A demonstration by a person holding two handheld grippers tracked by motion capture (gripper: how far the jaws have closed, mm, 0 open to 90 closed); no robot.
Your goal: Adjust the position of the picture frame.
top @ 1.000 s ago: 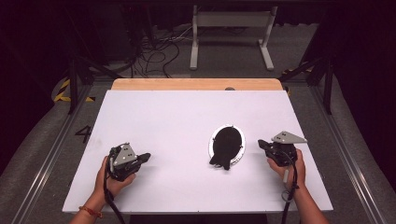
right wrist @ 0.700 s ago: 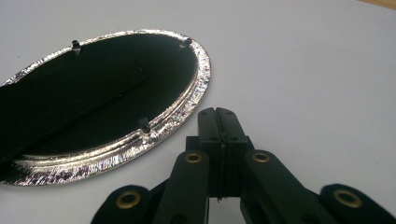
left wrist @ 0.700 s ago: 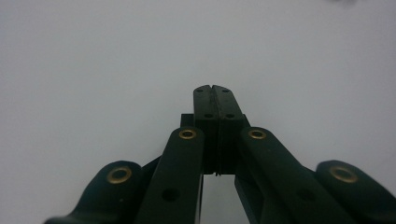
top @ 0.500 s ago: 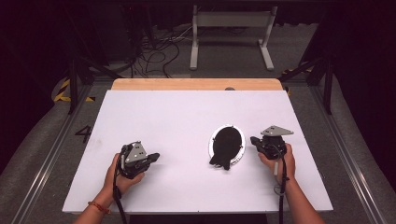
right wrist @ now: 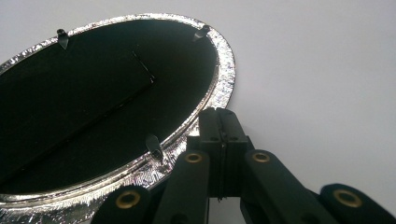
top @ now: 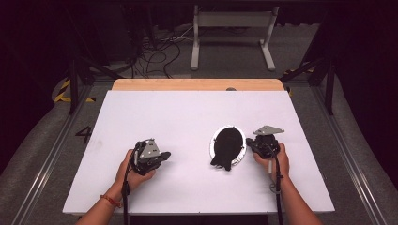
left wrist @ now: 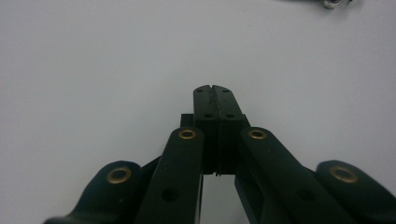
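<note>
— Lying face down on the white counter [top: 187,117], right of the middle, is an oval picture frame [top: 228,144]: black backing, silvery rim, a dark stand flap poking out from its near end.

— And the tongs around it?

— The right tongs [top: 248,141] sit just beside the frame's right edge, tips pointing at the rim. In the right gripper view, the right tongs [right wrist: 221,112] are pressed together with nothing between them, their tips right at the glittery rim [right wrist: 224,70], beside one of the small black clips on the backing; whether they touch it, I cannot tell.

— The left ones?

— The left tongs [top: 166,154] are well apart from the frame, over bare counter to its left, pointing towards it. In the left gripper view, the left tongs [left wrist: 213,87] are likewise clamped together, empty.
</note>
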